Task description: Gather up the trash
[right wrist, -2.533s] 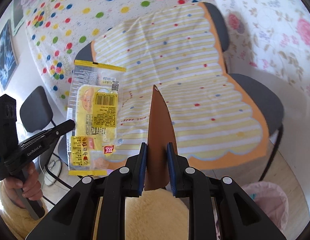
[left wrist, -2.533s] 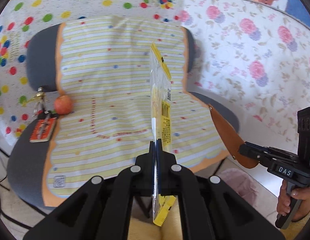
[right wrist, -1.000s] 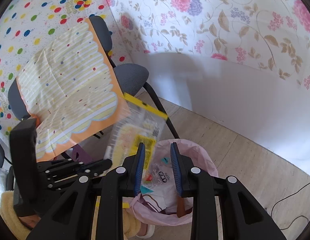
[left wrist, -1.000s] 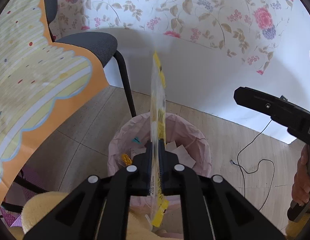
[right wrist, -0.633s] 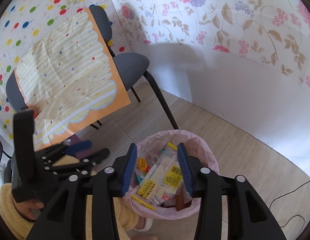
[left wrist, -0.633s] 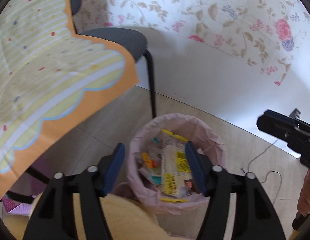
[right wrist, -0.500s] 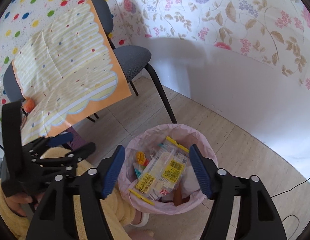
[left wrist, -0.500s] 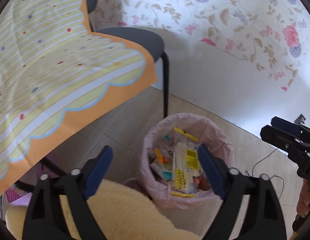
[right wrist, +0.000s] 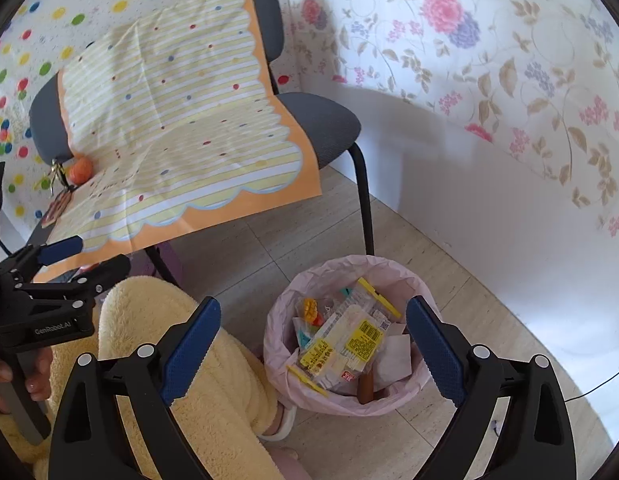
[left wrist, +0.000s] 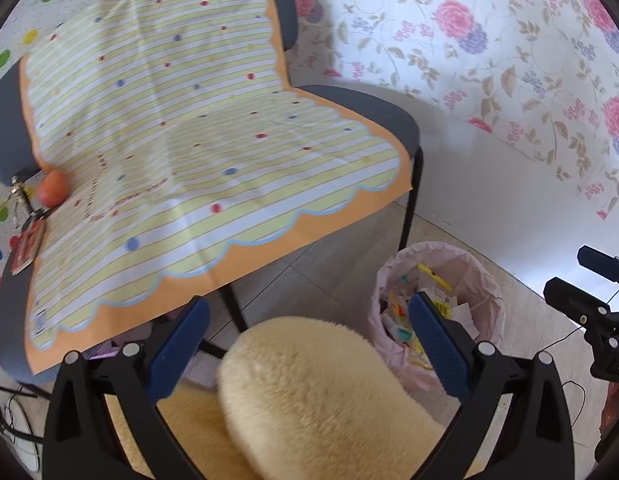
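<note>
A pink-lined trash bin stands on the floor right of the chair; it also shows in the left wrist view. A yellow snack wrapper lies on top of the trash in it, with a brown strip beside it. My right gripper is open and empty above the bin. My left gripper is open and empty, over my fluffy yellow knee, left of the bin.
A grey chair carries a striped yellow cloth. An orange fruit, keys and a red tag lie at its left edge. A flowered wall is behind, and a black cable on the floor.
Both grippers opened wide: the wrapper and the brown strip dropped into the bin. Then both grippers pulled back and the left one swung toward the chair.
</note>
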{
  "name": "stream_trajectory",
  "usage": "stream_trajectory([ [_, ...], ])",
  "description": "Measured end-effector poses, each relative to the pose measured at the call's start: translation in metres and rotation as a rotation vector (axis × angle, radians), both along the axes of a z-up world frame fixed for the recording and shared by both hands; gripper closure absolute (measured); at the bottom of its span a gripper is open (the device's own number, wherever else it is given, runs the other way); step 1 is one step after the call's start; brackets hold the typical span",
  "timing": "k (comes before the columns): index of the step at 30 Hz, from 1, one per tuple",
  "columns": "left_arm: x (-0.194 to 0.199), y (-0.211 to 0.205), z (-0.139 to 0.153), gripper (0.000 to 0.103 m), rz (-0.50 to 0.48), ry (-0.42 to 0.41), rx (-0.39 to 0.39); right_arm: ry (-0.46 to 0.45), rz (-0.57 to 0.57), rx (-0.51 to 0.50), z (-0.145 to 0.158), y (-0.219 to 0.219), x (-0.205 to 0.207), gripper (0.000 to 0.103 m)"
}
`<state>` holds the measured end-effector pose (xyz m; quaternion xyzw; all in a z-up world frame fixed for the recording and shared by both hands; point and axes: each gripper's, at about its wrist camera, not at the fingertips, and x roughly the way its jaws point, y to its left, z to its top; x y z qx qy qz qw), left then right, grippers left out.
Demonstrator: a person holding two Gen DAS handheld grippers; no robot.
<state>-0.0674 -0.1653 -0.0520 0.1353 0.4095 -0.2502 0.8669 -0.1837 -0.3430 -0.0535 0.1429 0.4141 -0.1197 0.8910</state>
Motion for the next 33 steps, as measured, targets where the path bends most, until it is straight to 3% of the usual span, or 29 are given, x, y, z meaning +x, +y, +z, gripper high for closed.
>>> stream_trajectory([
  [12,-0.013,0.065,0.030,0.007,0.113,-0.025,-0.029,-0.021,0.116,-0.114,0.042,0.047,-0.001,0.010],
  [33,-0.004,0.081,0.036,0.007,0.170,-0.026,-0.049,0.007,0.122,-0.087,0.032,0.047,0.003,0.010],
])
